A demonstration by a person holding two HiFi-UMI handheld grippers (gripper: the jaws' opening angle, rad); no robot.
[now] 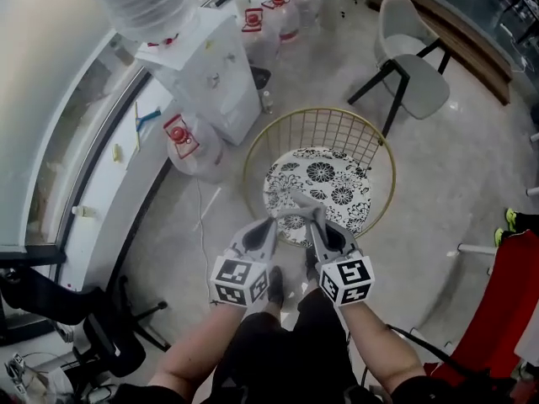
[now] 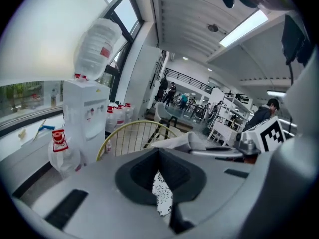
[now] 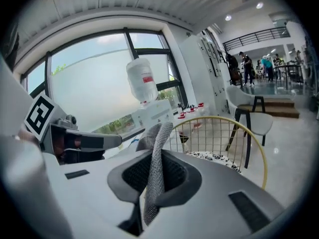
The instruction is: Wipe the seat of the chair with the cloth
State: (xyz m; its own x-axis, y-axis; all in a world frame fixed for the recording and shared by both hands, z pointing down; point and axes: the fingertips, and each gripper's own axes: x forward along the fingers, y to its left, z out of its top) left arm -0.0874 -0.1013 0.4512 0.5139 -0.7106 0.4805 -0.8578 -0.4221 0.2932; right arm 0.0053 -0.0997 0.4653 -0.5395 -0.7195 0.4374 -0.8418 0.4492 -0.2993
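Head view: the left hand-held gripper (image 1: pixel 271 223) and the right hand-held gripper (image 1: pixel 317 217) are side by side with their tips close together, over the near edge of the chair seat (image 1: pixel 330 179). The seat is a round black-and-white patterned pad inside a gold wire backrest (image 1: pixel 320 113). The grey cloth (image 1: pixel 296 202) bunches just ahead of the two sets of tips and between them, and most of the seat lies beyond both. Left gripper view: the jaws are drawn together, and the slit shows only the patterned seat (image 2: pixel 162 195) below. The cloth (image 2: pixel 175 142) sits just past the tips, toward the right hand-held gripper; whether these tips nip its edge cannot be told. Right gripper view: the jaws are clamped on the cloth (image 3: pixel 155 173), a twisted strip that stands between the pads and rises above the tips. The seat (image 3: pixel 214 157) is ahead and lower. Judgement: the cloth appears bunched and raised, not yet bearing flat on the pad. A good wipe would lower the right hand-held gripper until loose fabric, not the jaw tips, meets the seat. The bunch should be spread for a wider contact. Strokes should overlap from the near edge toward the backrest and stop short of the wires, where the weave could snag.
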